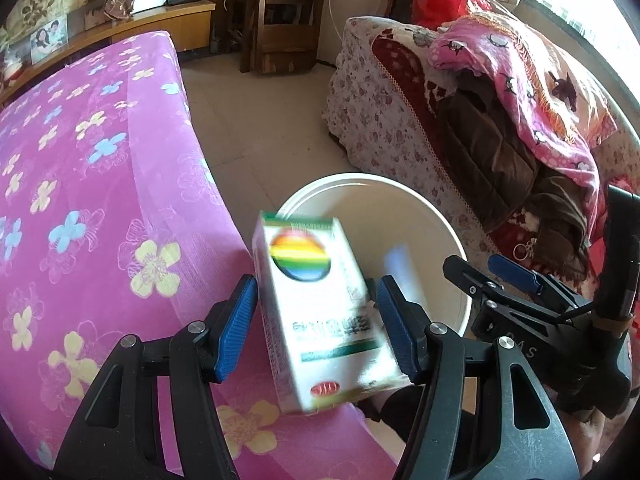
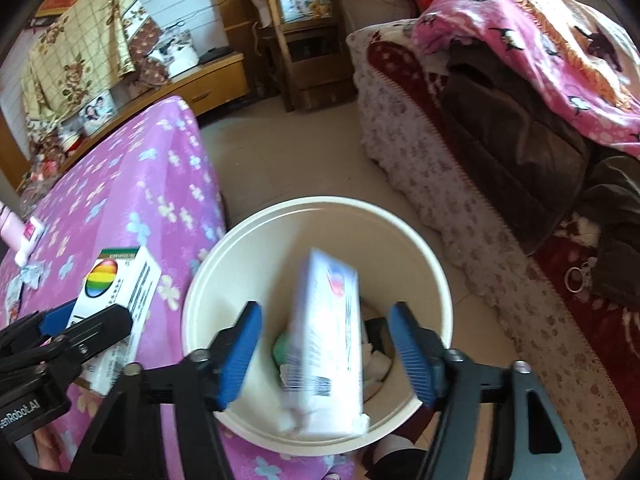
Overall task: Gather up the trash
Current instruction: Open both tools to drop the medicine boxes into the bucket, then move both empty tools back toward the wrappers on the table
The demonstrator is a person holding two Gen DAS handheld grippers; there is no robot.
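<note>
A white carton with a rainbow disc [image 1: 316,312] stands tilted between the blue pads of my left gripper [image 1: 316,284], which is shut on it over the edge of the pink cloth; the same carton [image 2: 116,284] shows at the left of the right wrist view. My right gripper [image 2: 326,312] is open above a white bucket [image 2: 320,200]. A blurred white box with blue and red print [image 2: 328,344] hangs between its fingers, and neither pad touches it. Crumpled white paper [image 2: 378,360] and something green [image 2: 282,346] lie in the bucket. My right gripper [image 1: 476,264] also shows beside the bucket [image 1: 360,178].
A surface under pink flowered cloth [image 1: 100,160] borders the bucket on the left, with a pink bottle [image 2: 16,232] on it. A sofa piled with blankets [image 1: 480,120] stands to the right. Tiled floor [image 1: 256,120] runs between them to a wooden chair [image 1: 280,20].
</note>
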